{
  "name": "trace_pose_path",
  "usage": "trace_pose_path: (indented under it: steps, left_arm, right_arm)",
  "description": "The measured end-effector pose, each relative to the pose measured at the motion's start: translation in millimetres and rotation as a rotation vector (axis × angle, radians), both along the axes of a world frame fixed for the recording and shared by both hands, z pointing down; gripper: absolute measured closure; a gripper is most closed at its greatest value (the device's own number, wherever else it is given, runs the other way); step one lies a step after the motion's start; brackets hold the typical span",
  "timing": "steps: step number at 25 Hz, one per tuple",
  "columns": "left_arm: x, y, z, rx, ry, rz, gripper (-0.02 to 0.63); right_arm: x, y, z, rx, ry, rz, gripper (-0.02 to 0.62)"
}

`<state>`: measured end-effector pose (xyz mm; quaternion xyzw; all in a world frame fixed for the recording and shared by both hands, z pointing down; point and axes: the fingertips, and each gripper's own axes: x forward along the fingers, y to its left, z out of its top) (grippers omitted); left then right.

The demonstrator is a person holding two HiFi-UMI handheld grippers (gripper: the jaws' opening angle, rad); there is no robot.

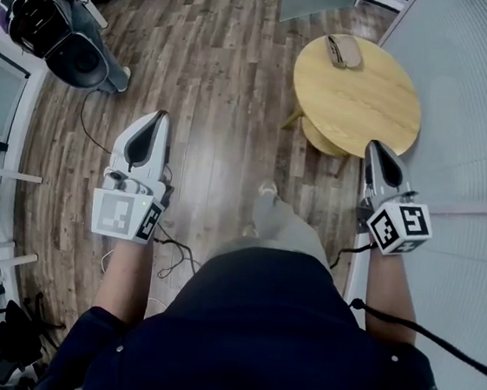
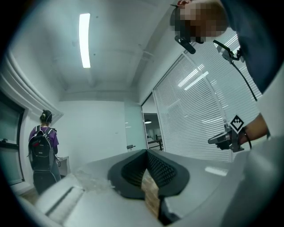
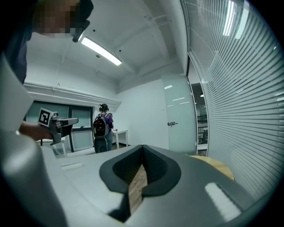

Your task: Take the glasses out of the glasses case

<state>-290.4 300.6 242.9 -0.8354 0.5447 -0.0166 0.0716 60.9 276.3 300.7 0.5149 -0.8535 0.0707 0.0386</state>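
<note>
Lying on the table (image 1: 368, 99) is a grey glasses case (image 1: 343, 51); left gripper (image 1: 158, 117), right gripper (image 1: 376, 148) both closed.

Head view looks steeply down; both gripper views face out across the room, sharing the standing person (image 3: 103, 129).
</note>
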Motion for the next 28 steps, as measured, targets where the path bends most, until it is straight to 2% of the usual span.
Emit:
trace_pose_path:
  steps: [9,14,20,28]
  left_arm:
    - [-12,-75,-16,0.007,-0.057,0.014,0.601]
    - [-22,-137,-18,-0.007,-0.017,-0.010,0.601]
    - [-6,-205,-20,-0.028,-0.024,0.000,0.601]
    - [9,-278,-15,-0.007,-0.061,-0.019,0.601]
  right_arm:
    - [-18,-79,-3,-0.011,-0.010,0.000,0.586]
    - [-25,-140,-2,-0.019,-0.005,-0.006,0.586]
    - [-17,-215,-5,-0.015,-0.016,-0.023,0.586]
    - [-2,-302,5,0.008,-0.044,-0.048,0.586]
